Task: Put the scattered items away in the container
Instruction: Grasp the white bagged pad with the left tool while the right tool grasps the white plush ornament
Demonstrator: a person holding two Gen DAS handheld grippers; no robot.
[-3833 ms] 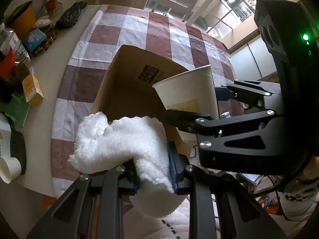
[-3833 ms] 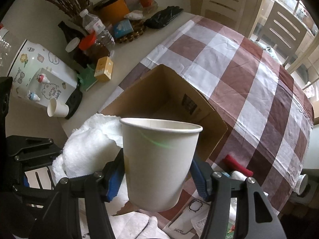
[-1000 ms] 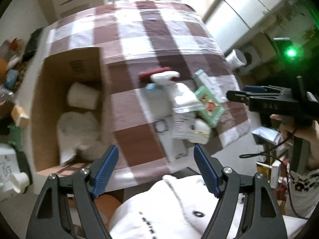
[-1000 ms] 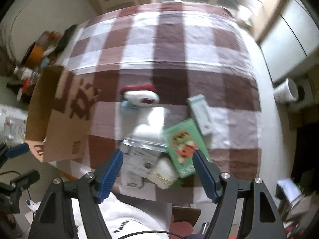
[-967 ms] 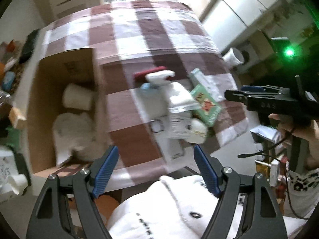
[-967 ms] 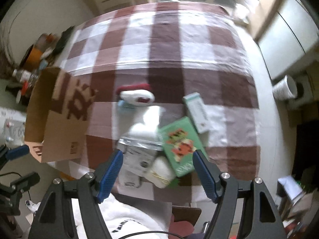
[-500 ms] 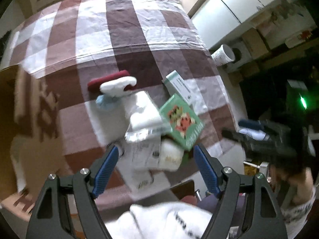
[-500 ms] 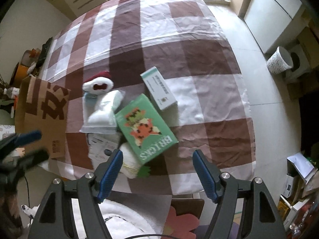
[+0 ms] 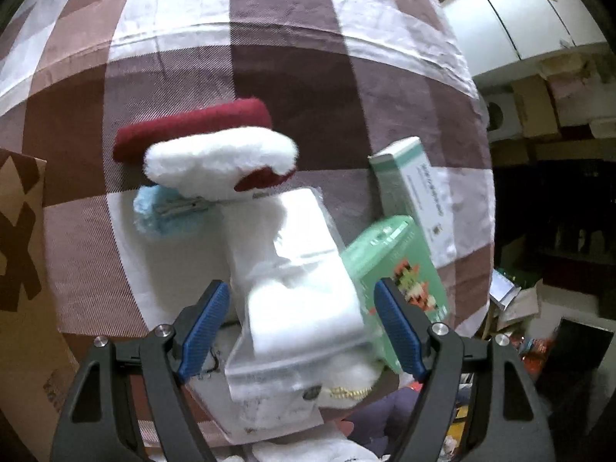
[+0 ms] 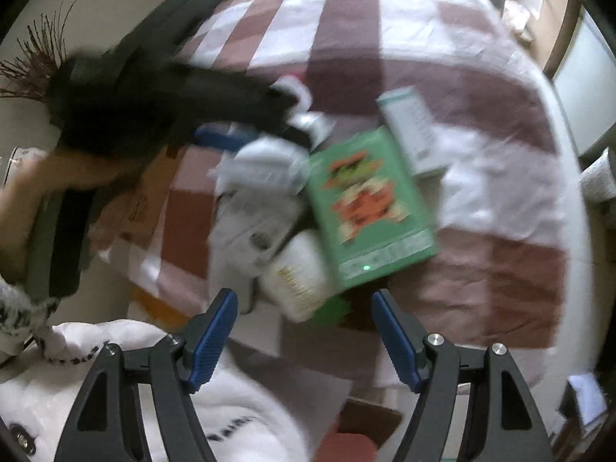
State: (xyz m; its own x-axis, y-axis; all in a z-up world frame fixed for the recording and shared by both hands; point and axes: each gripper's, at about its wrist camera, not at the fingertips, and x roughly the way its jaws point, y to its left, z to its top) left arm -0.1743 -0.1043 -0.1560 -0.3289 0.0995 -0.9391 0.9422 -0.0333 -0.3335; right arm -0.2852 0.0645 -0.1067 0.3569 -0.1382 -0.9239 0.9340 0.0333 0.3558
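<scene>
With towel and cup dropped in the cardboard box (image 9: pixel 19 269) at the frame's left edge, both grippers have swung back empty and spread: the left gripper (image 9: pixel 300 327) now straddles the bagged white cloth (image 9: pixel 296 269) at lower centre, the right gripper (image 10: pixel 304 331) hovers below the green box (image 10: pixel 365 208).

My right gripper (image 10: pixel 304 331) hangs with jaws wide over the checked tablecloth's (image 10: pixel 500 269) near edge, above a green picture box (image 10: pixel 369 208) overlapping a blurred white pouch (image 10: pixel 261 188). The left gripper (image 10: pixel 231 131) reaches in, blurred.
</scene>
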